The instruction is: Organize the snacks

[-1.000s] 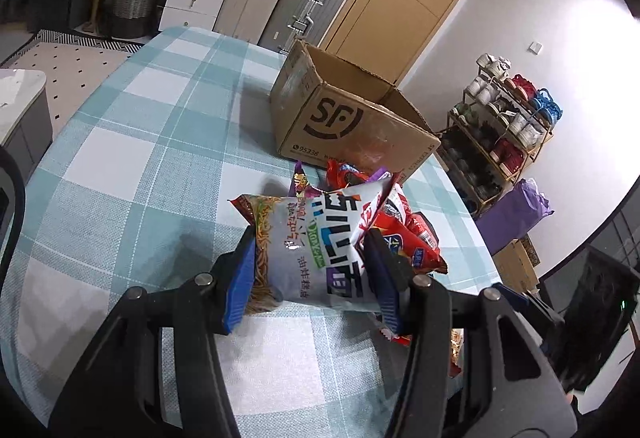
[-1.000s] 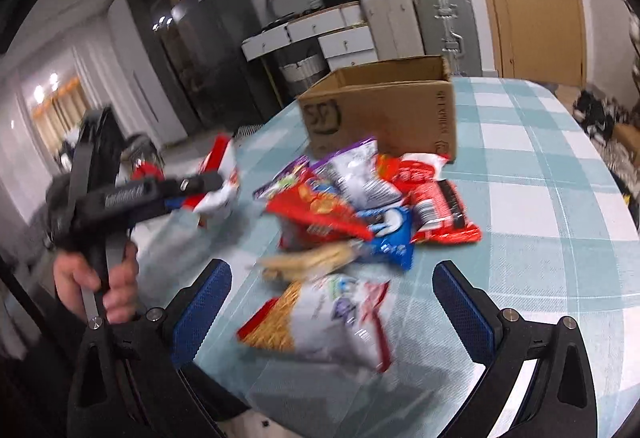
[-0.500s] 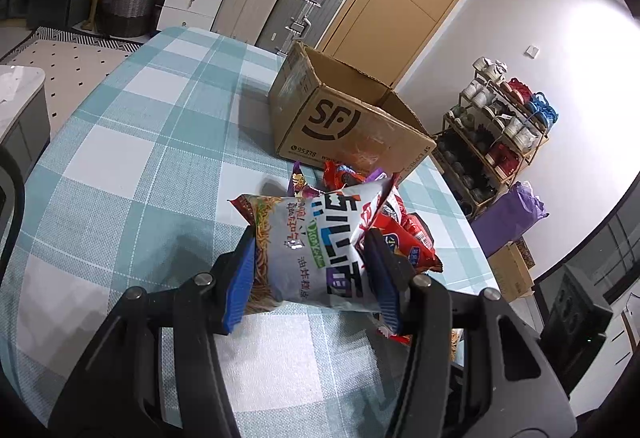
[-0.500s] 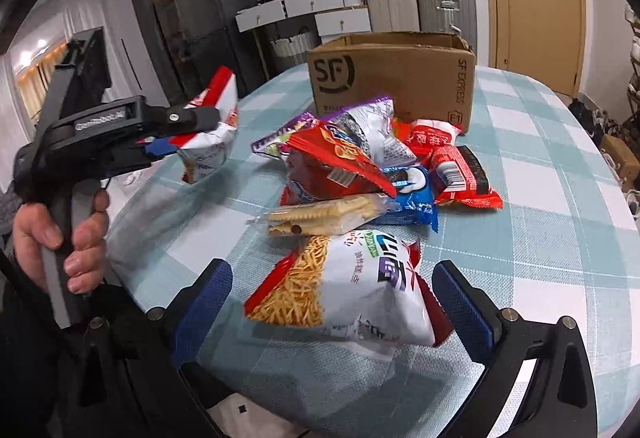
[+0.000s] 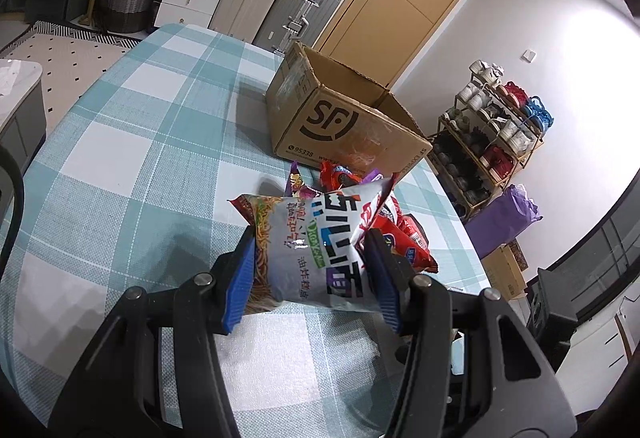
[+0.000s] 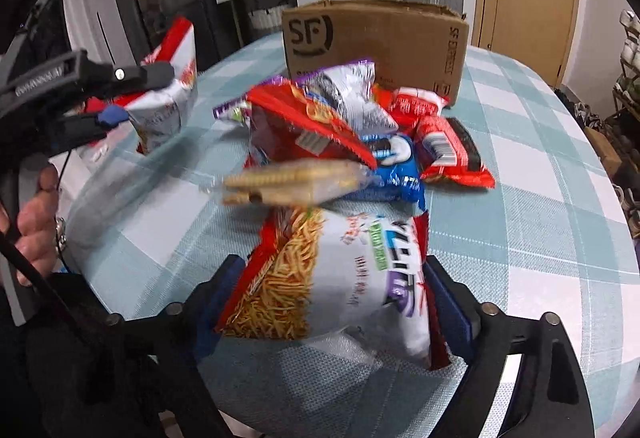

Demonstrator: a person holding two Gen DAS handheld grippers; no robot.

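**2 noodle-snack bags, 1 in each pair of tongs**

The left tongs [image 5: 310, 274] are clamped on a white-and-red foil bag of crispy noodle snack [image 5: 316, 250], their blue pads [image 5: 240, 282] pressed into both of its sides, and the bag hangs clear above the table with the teal-and-white checked cloth [image 5: 132, 142]. Beyond these tongs stands an open brown cardboard box printed "SF" [image 5: 340, 122], with the rest of the snack pile just in front of it.

The right tongs [image 6: 332, 302] are closing around a 2nd white-and-red noodle snack bag [image 6: 340, 278], which lies flat on the table between the blue pads; the pads sit right at its edges (whether they already press on it is hard to tell). Just beyond these tongs lies a clear sleeve of tan crackers [image 6: 292, 180], blurred, then a heap of red packets [image 6: 304, 134], a blue cookie pack [image 6: 396, 166] and a silver-and-purple bag [image 6: 352, 90], all in front of the box. To the left of these tongs, a person's hand [image 6: 36, 226] grips the handle of the other tool.
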